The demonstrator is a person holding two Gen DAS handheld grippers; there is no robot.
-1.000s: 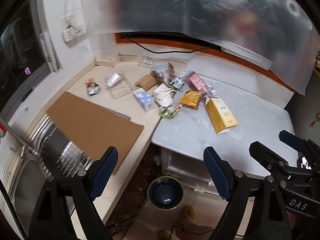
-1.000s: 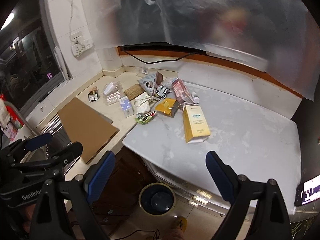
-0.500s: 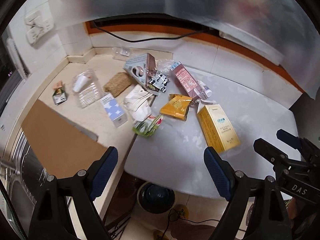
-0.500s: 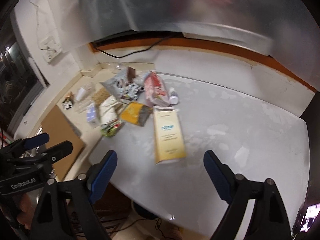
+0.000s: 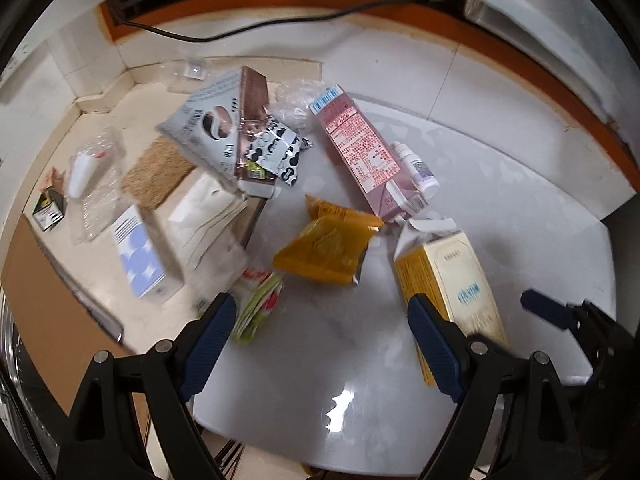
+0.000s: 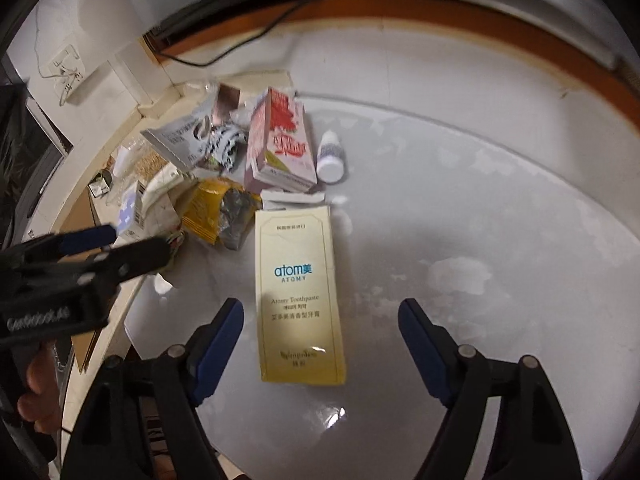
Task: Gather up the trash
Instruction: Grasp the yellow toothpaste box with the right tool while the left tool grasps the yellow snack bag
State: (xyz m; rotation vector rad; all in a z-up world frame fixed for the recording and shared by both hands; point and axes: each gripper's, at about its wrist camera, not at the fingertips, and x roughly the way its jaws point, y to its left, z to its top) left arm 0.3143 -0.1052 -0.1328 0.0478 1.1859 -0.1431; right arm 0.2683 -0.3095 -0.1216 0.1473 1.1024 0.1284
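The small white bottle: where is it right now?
The small white bottle lies on the grey table, right of the pink carton, beyond the toothpaste box.

White, glossy desk (image 6: 460, 208) with mottled pale patches and a bright glint of overhead light near the front edge. Beside it, a cream stone counter (image 5: 100, 272) running into the corner. White tiled wall (image 5: 460, 80) behind, topped by an orange-brown wooden ledge (image 5: 540, 68). Black cable (image 5: 240, 32) trailing along the wall under the ledge. Wall socket (image 6: 70, 76) with loose wires on the left wall. Brown cardboard sheet (image 5: 36, 320) at the counter's near end. Dim, warm indoor lighting.
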